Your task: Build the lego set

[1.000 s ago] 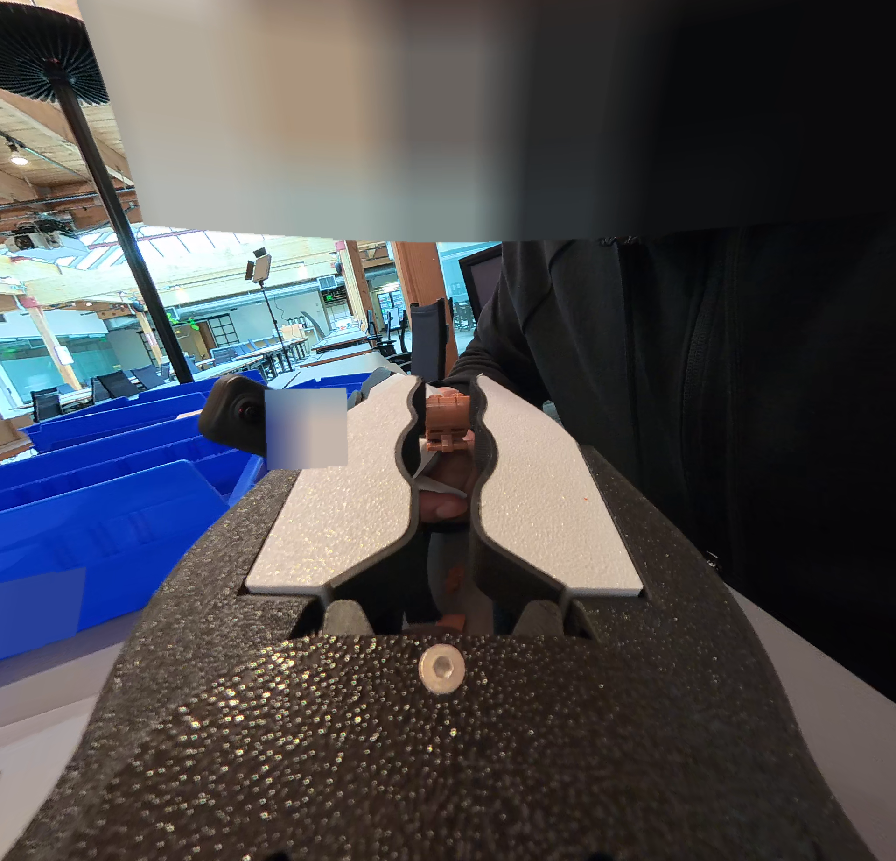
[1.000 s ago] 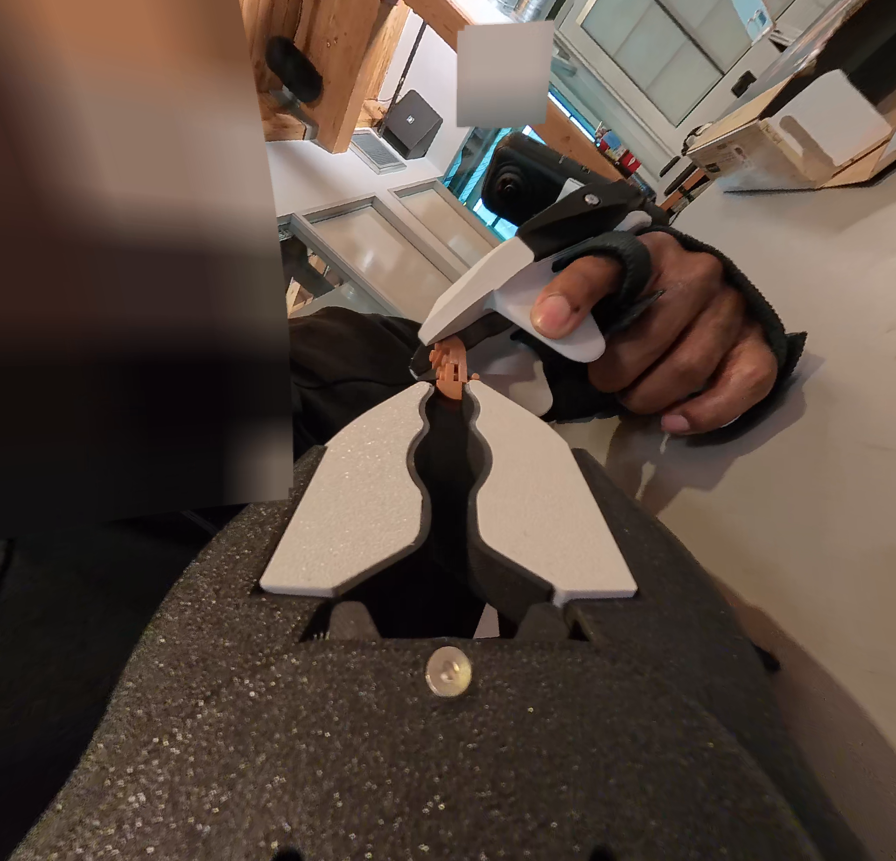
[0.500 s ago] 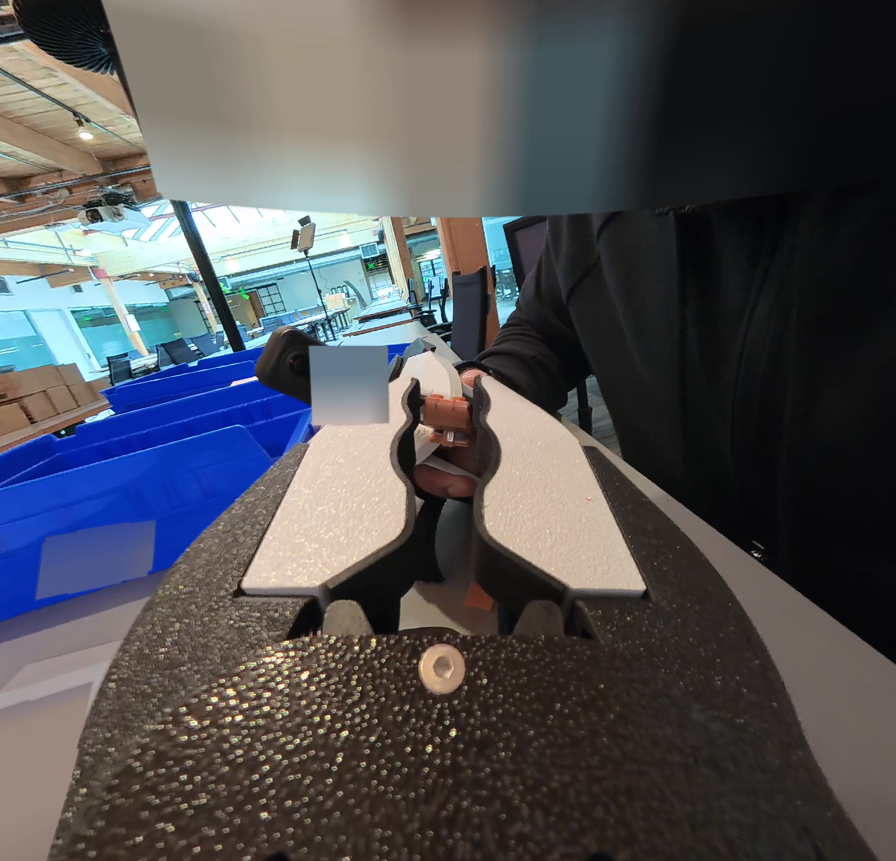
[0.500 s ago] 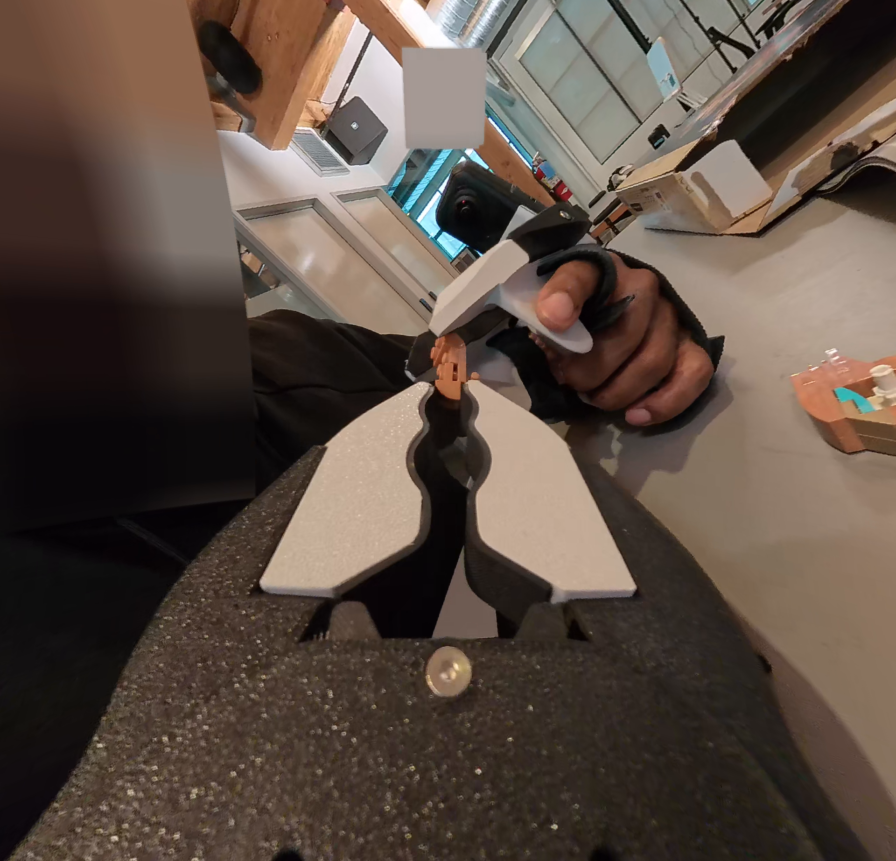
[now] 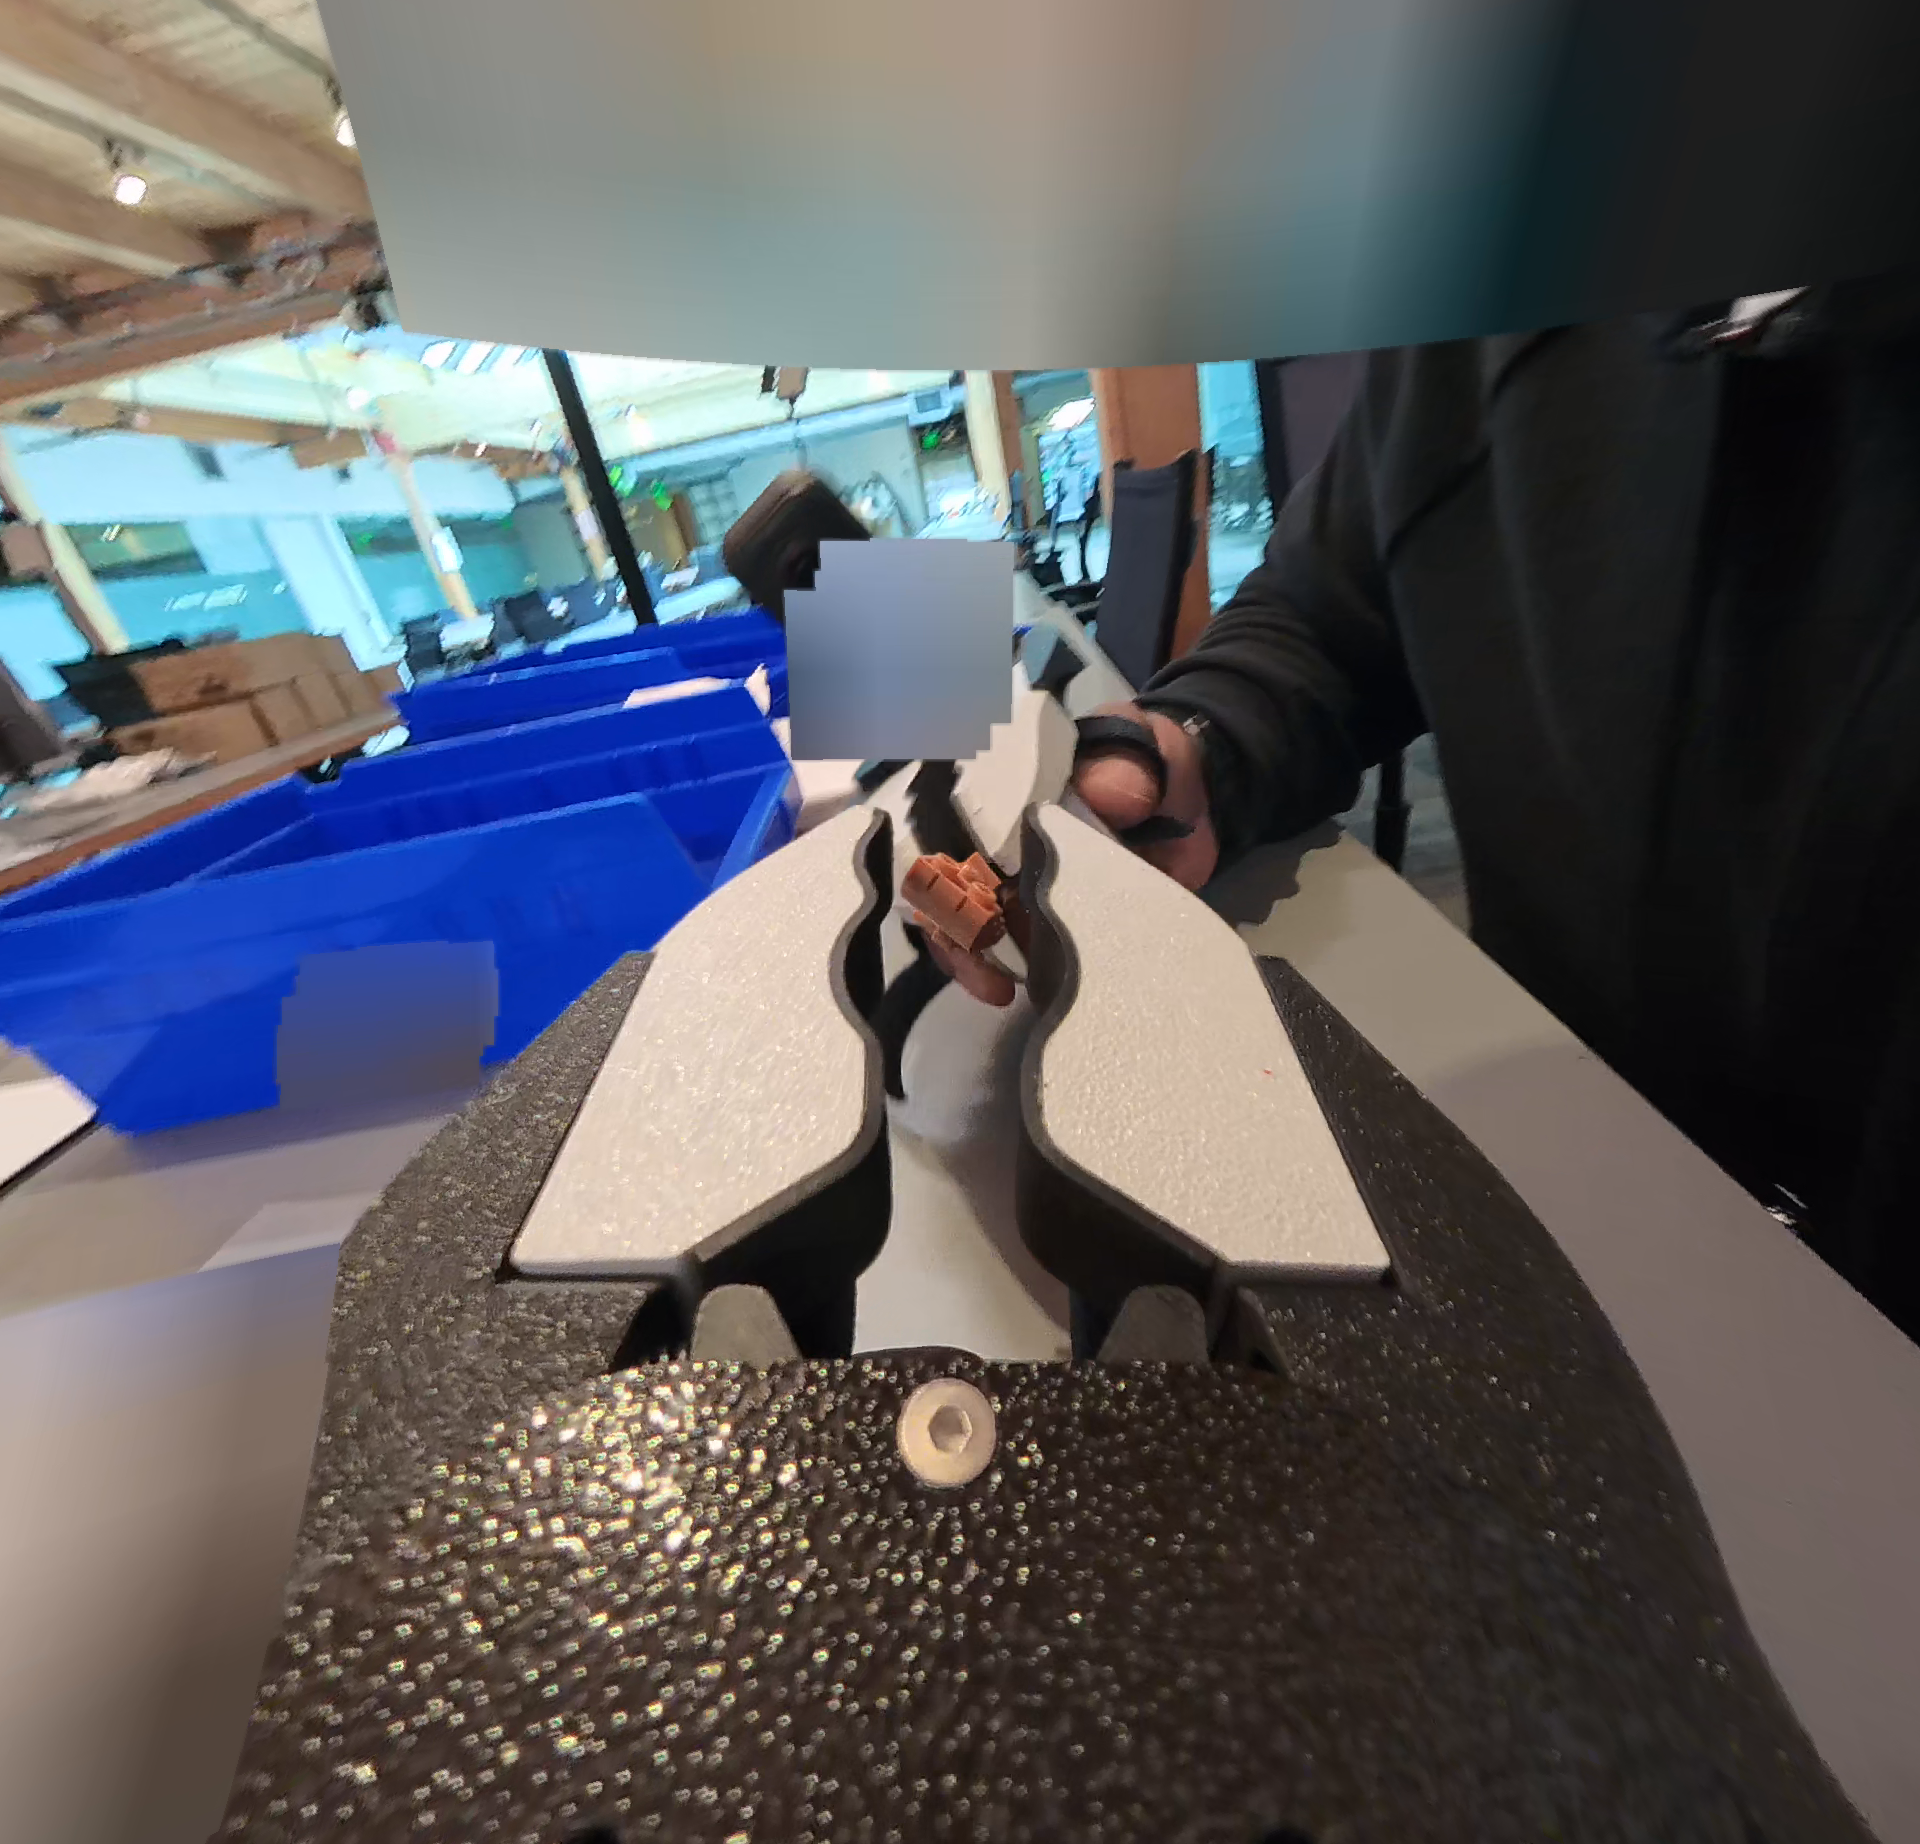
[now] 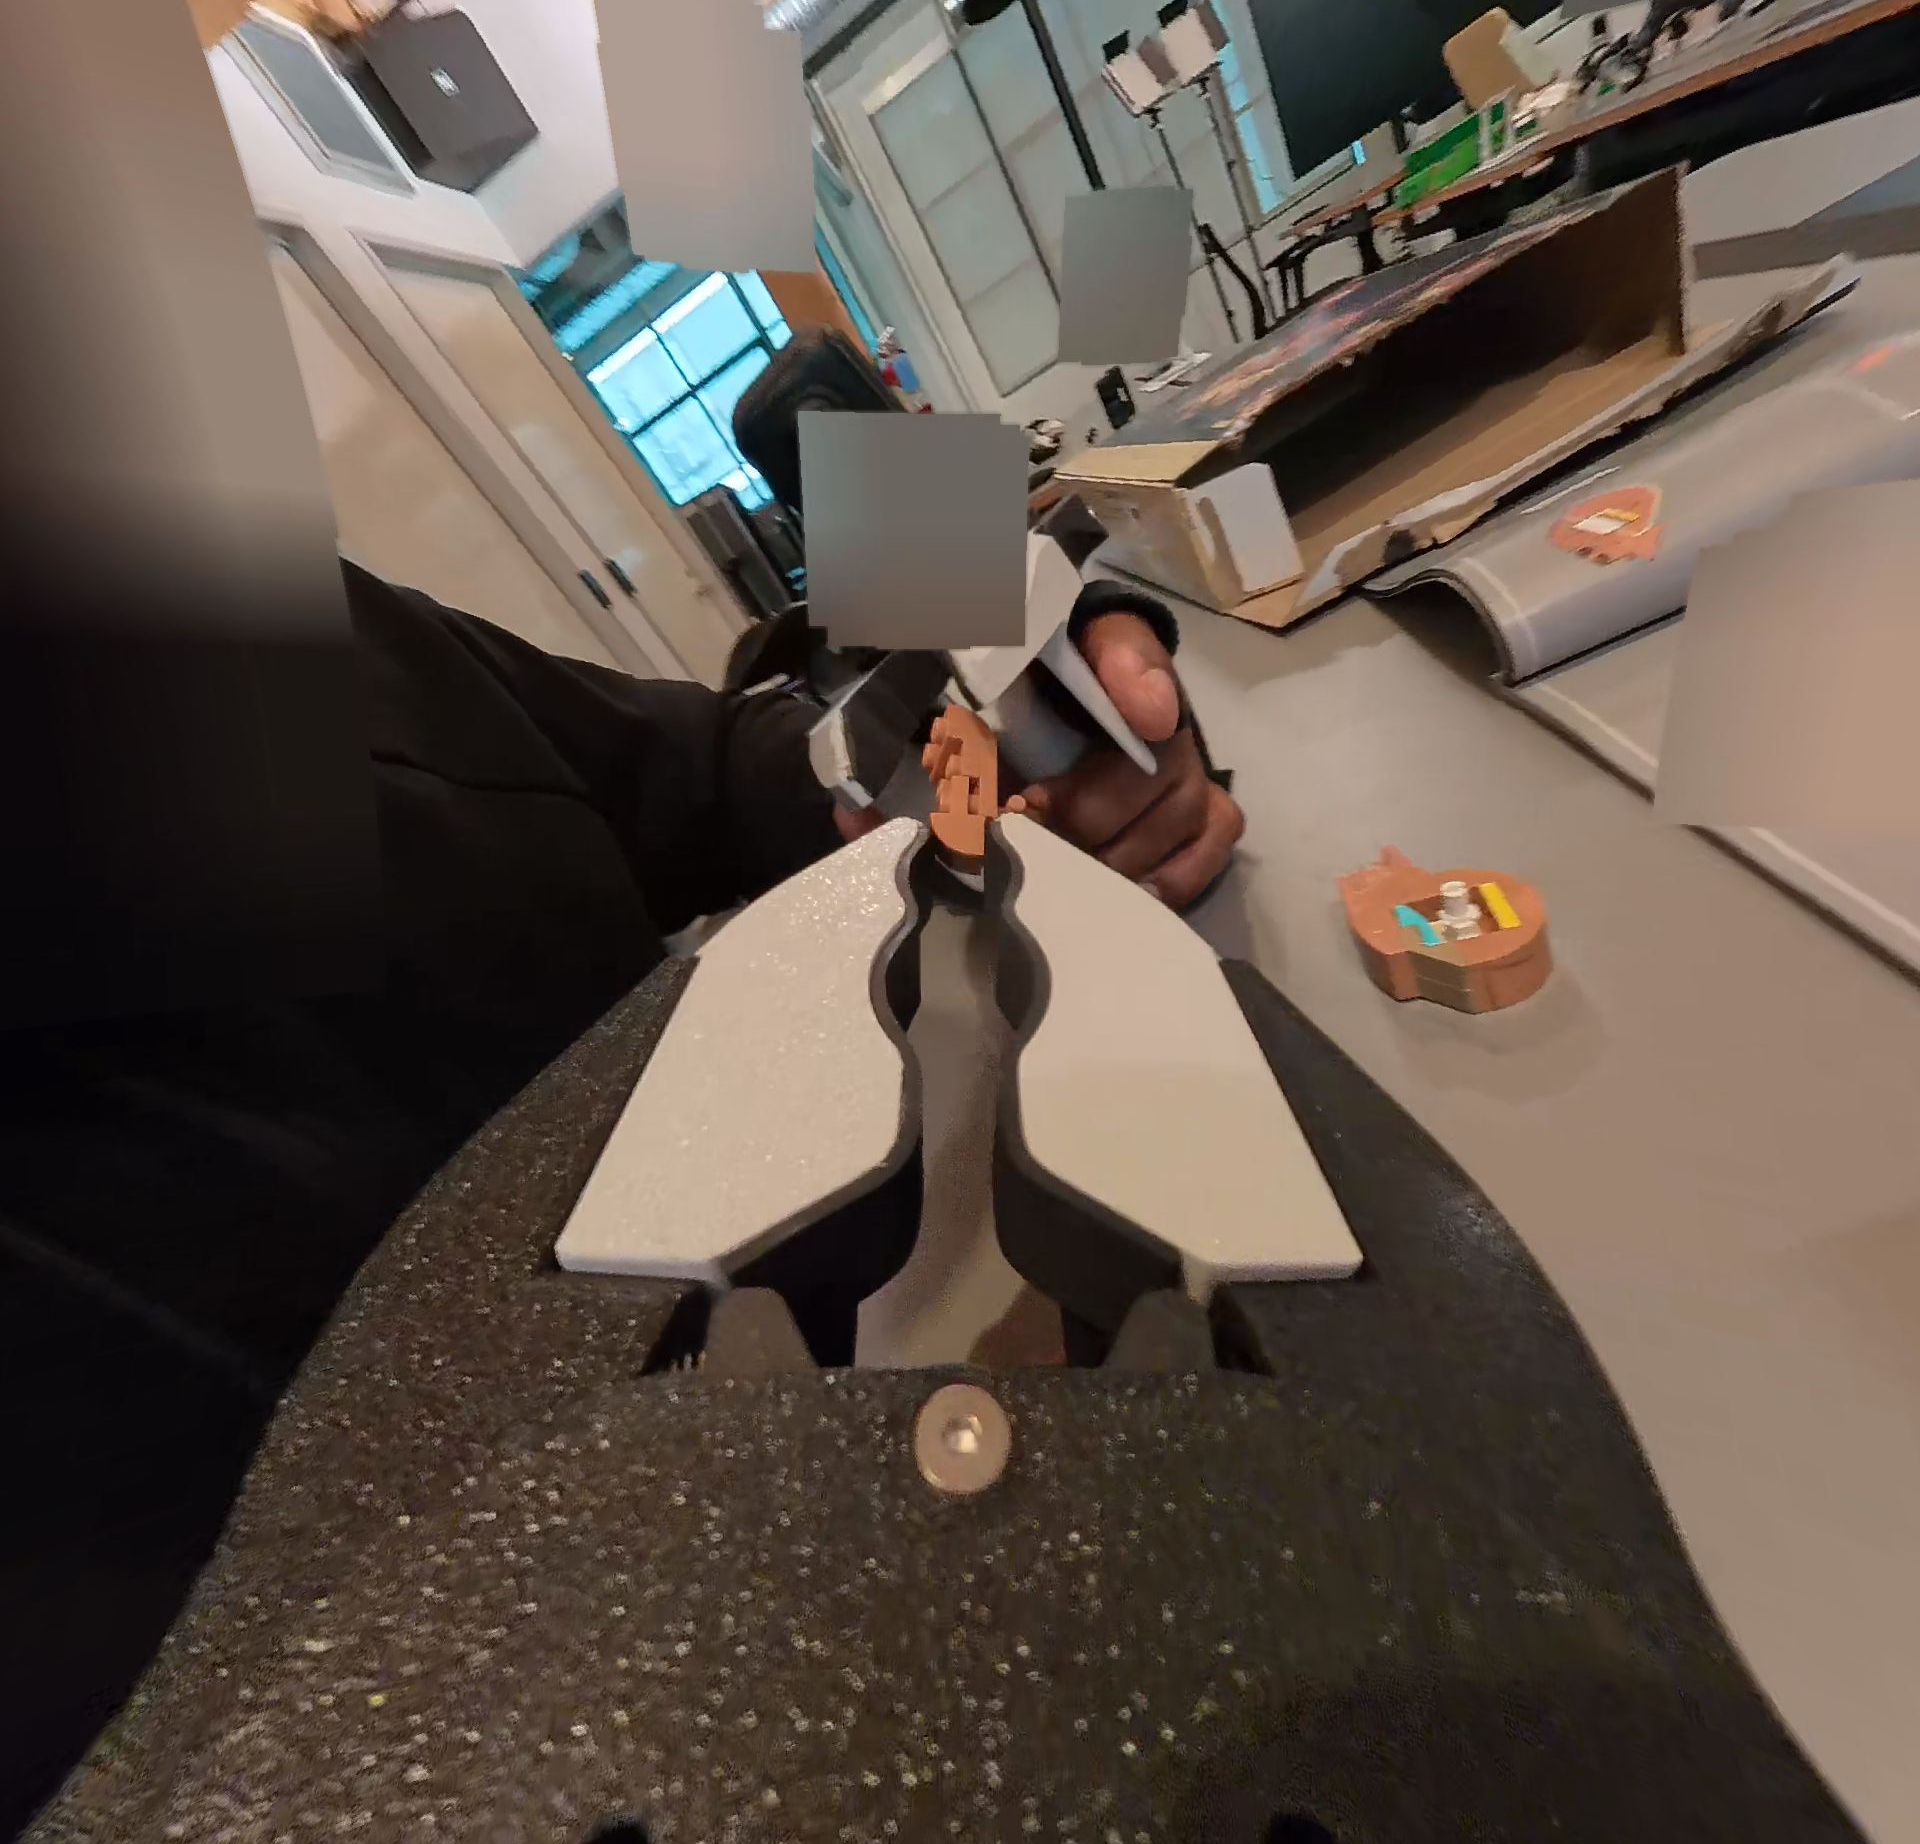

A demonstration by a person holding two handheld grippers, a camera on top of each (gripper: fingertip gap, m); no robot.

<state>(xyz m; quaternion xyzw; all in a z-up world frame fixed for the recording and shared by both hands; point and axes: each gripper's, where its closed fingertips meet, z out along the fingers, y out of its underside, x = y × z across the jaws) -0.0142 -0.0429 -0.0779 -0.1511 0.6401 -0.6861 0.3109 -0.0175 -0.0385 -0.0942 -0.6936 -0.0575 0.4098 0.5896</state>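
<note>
Right claw pinches small brown brick piece above counter | left claw spread, brick piece between, untouched | brown brick base apart on counter, not joined.

light: bright, even daylight admitted through windows and ceiling lamps | glare: sparkle seen on the black gripper housing | shadows: soft ones cast on the grey table | blur: motion smear noted in the background | distortion: edges bent by the wide-angle lens
</note>
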